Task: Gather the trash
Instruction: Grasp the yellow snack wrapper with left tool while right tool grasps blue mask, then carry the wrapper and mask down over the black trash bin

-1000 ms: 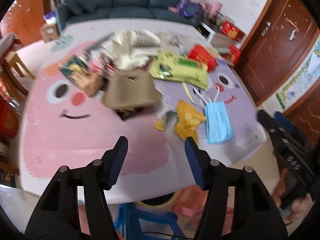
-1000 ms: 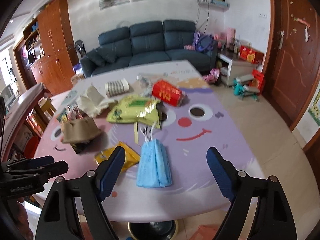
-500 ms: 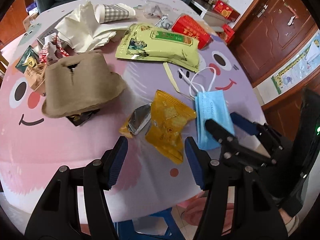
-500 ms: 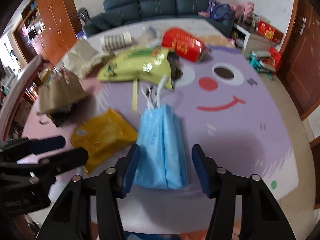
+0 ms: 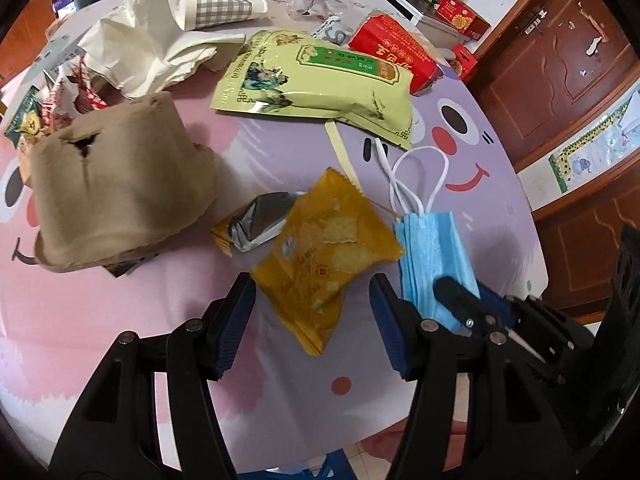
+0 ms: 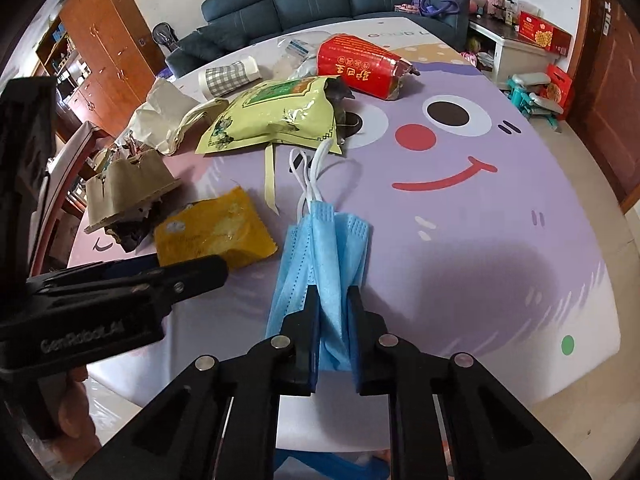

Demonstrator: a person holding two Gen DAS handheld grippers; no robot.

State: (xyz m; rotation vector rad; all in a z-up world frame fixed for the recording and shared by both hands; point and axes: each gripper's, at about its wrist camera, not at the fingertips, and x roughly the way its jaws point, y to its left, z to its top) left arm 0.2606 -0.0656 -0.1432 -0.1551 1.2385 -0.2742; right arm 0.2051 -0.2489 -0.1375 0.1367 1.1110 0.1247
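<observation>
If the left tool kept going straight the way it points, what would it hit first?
Most likely the crinkled yellow snack wrapper lying between the left tool's open fingers; depth is hard to judge, so the pink tabletop beside it could come first.

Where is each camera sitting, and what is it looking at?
Left wrist: sits on the left gripper, looking down at the yellow wrapper between its open jaws; the right gripper shows at right.
Right wrist: sits on the right gripper, looking down at the blue masks its jaws have just been closing on; the left gripper and a hand show at left.
Both share wrapper, masks and green bag.
</observation>
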